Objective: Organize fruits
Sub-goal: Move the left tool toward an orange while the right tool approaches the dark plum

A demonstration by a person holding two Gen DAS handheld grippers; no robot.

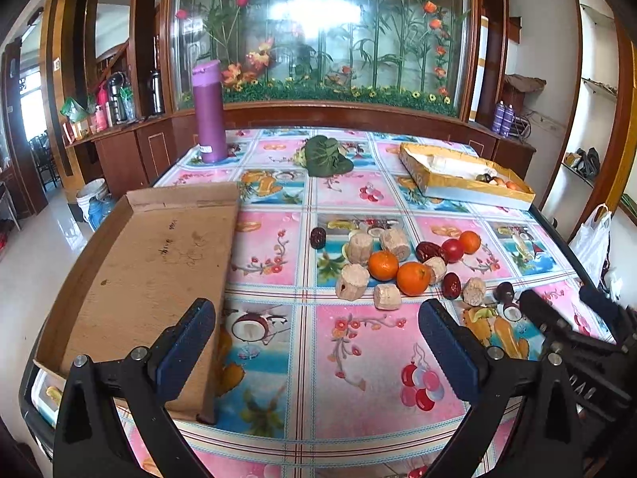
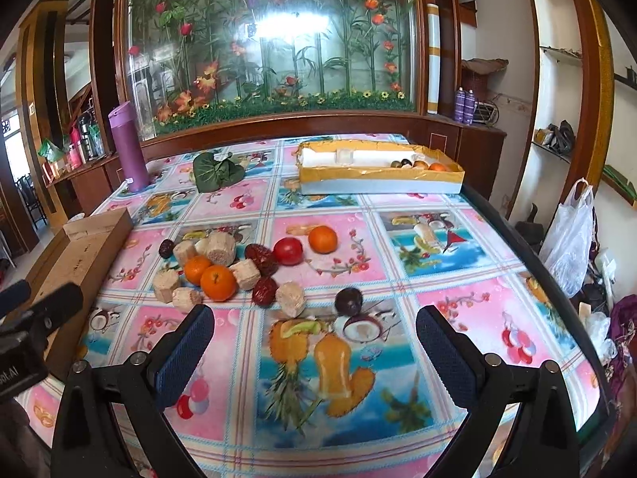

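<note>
We hover before the first pick, both grippers empty.
Left gripper (image 1: 316,328) and right gripper (image 2: 314,330) fingers spread wide; next, we close on the near dark plum (image 2: 348,301) for the far tray (image 2: 378,183).

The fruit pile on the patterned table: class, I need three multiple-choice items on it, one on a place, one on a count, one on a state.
1. Where is the purple bottle?
A. inside the cardboard tray
B. upright at the table's far left corner
C. lying among the fruit

2. How many oranges lie loose in the pile?
A. one
B. three
C. six

3. How is the right claw?
A. open and empty
B. shut on a tomato
C. shut on an orange

Answers: 1 B, it stands upright beyond the cardboard tray. 2 B, two touch at the middle and one lies beside the tomato. 3 A, the fingers stand wide apart over the tablecloth, nothing between them.
</note>
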